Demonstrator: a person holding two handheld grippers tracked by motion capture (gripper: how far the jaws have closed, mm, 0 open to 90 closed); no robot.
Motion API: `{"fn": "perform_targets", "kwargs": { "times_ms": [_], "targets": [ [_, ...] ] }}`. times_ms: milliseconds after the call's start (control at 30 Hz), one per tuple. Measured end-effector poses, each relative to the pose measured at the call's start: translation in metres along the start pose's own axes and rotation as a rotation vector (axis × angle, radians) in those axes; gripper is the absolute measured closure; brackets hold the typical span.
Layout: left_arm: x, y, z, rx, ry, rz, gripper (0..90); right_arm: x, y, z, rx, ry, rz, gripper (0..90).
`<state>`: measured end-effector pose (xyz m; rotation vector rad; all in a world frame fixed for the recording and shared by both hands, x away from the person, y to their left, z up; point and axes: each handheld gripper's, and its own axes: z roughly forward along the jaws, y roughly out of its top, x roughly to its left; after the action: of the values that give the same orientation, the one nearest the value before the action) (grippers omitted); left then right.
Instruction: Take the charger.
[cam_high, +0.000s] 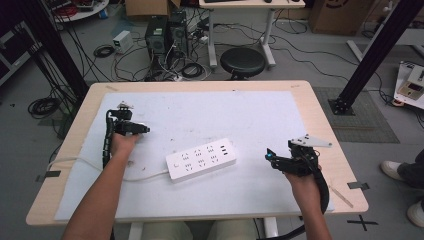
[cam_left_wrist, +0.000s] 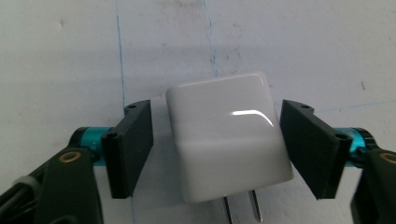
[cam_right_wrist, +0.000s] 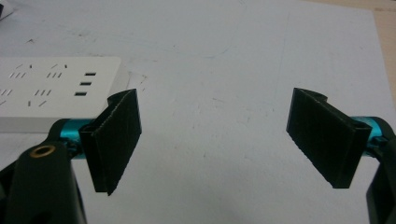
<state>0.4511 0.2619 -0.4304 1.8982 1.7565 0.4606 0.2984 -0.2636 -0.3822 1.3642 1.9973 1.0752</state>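
Note:
A white plug adapter (cam_left_wrist: 224, 140) lies on the white mat with its two metal prongs (cam_left_wrist: 240, 210) pointing toward the camera. My left gripper (cam_left_wrist: 218, 109) straddles it, one black pad on each side. A narrow gap shows at the left pad (cam_left_wrist: 130, 144), and the right pad (cam_left_wrist: 310, 144) is very close to the adapter's side. In the high view, the left gripper (cam_high: 145, 129) is at the mat's left. A white power strip (cam_high: 201, 159) lies mid-table. My right gripper (cam_high: 270, 156) is open to the right of the strip, with nothing between its pads (cam_right_wrist: 116, 140).
A white mat (cam_high: 260, 115) covers most of the wooden table (cam_high: 320, 105). The strip's white cable (cam_high: 145, 176) runs left under my left forearm toward the table edge. The power strip (cam_right_wrist: 46, 88) lies left of the right gripper's jaws. A stool (cam_high: 243, 62) stands beyond the table.

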Motion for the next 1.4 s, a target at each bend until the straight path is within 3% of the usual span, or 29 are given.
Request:
{"fn": "perform_targets", "kwargs": {
  "times_ms": [100, 167, 500, 633, 900, 1133, 1400],
  "targets": [
    [-0.001, 0.000, -0.001, -0.013, -0.007, 0.008, 31.8, 0.001, 0.000, 0.000, 0.002, 0.002, -0.004, 18.3],
    [0.000, 0.000, -0.003, -0.012, -0.010, 0.020, 41.9, 0.001, 0.001, 0.001, 0.001, 0.002, -0.010, 18.3],
    [-0.001, -0.003, -0.013, -0.055, -0.029, 0.047, 42.5, 0.001, 0.000, 0.004, 0.022, 0.010, -0.014, 18.3],
    [-0.007, -0.002, -0.031, -0.098, -0.076, 0.053, 42.5, 0.002, -0.001, 0.007, 0.034, 0.018, -0.021, 18.3],
    [-0.023, -0.005, -0.060, -0.138, -0.120, 0.101, 42.5, 0.004, 0.000, 0.013, 0.063, 0.064, -0.048, 18.4],
    [-0.034, -0.013, -0.094, -0.199, -0.165, 0.169, 42.5, 0.013, 0.006, 0.014, 0.068, 0.087, -0.082, 18.4],
    [-0.044, -0.020, -0.112, -0.225, -0.208, 0.235, 42.5, 0.019, 0.010, 0.015, 0.072, 0.095, -0.101, 18.4]
  ]
}}
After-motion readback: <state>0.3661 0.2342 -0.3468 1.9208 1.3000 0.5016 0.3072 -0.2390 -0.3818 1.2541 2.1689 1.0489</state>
